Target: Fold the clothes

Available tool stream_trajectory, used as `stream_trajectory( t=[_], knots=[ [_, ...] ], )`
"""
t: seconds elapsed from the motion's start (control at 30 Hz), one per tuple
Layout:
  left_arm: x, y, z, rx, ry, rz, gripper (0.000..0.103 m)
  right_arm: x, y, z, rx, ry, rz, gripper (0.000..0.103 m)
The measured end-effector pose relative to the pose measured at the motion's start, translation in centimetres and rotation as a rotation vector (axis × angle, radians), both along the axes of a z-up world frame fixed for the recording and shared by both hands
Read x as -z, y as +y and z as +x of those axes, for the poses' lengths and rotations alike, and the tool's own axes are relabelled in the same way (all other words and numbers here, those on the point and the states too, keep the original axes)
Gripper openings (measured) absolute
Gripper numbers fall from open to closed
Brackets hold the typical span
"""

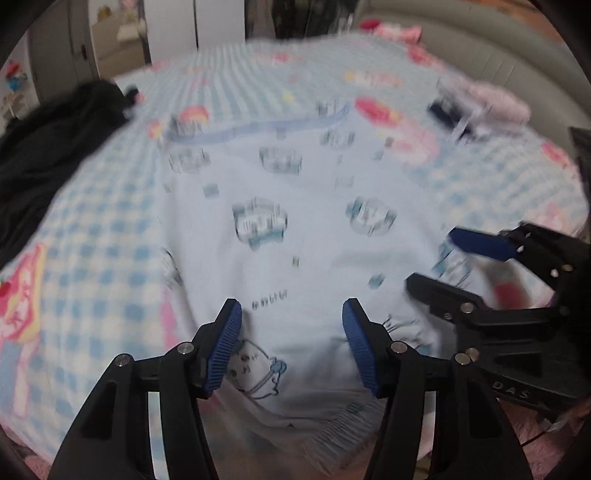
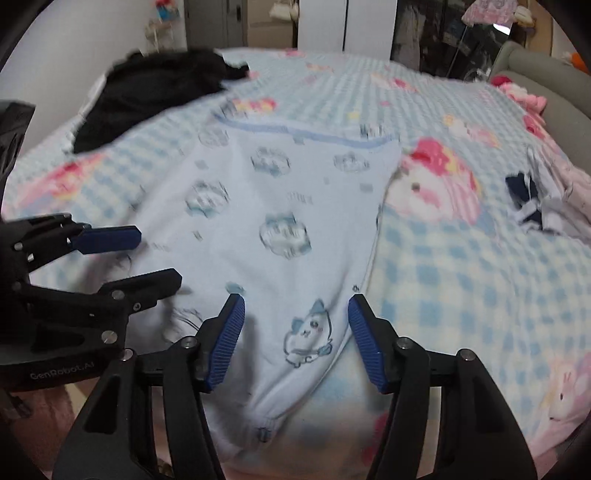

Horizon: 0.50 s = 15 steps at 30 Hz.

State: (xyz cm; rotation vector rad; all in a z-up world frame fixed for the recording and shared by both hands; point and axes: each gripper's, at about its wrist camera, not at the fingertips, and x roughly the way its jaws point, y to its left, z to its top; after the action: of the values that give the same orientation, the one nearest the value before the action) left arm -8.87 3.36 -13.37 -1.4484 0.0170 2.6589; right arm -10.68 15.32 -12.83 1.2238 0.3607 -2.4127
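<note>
Pale-blue printed garment (image 1: 295, 229) flat on checked blanket (image 1: 110, 229)

So the whole bed is covered by a fleecy blue-and-white checked blanket (image 2: 461, 266) with pink cartoon prints all over it. Along the right side runs a padded grey headboard (image 1: 480, 40). Back wall has a white wardrobe door (image 2: 347, 22) and a grey room door (image 1: 55, 55); everything's kinda blurry.

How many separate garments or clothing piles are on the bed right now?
3, possibly more hidden. The light blue printed garment lies spread under both grippers; a black garment sits at the bed's far left; a pink, white and navy pile lies at the right.
</note>
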Motion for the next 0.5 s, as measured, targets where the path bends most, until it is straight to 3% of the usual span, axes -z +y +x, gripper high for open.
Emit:
stream_trajectory(
  t=[0.37, 0.5],
  knots=[
    [0.5, -0.7, 4.2, 0.032, -0.008, -0.097, 0.061, 1.2, 2.6, 2.2, 0.047, -0.028, -0.002, 0.065],
    [0.3, -2.1, 4.8, 0.004, -0.013, -0.065, 0.069, 0.9, 3.4, 3.2, 0.050, -0.019, -0.017, 0.066]
  ],
)
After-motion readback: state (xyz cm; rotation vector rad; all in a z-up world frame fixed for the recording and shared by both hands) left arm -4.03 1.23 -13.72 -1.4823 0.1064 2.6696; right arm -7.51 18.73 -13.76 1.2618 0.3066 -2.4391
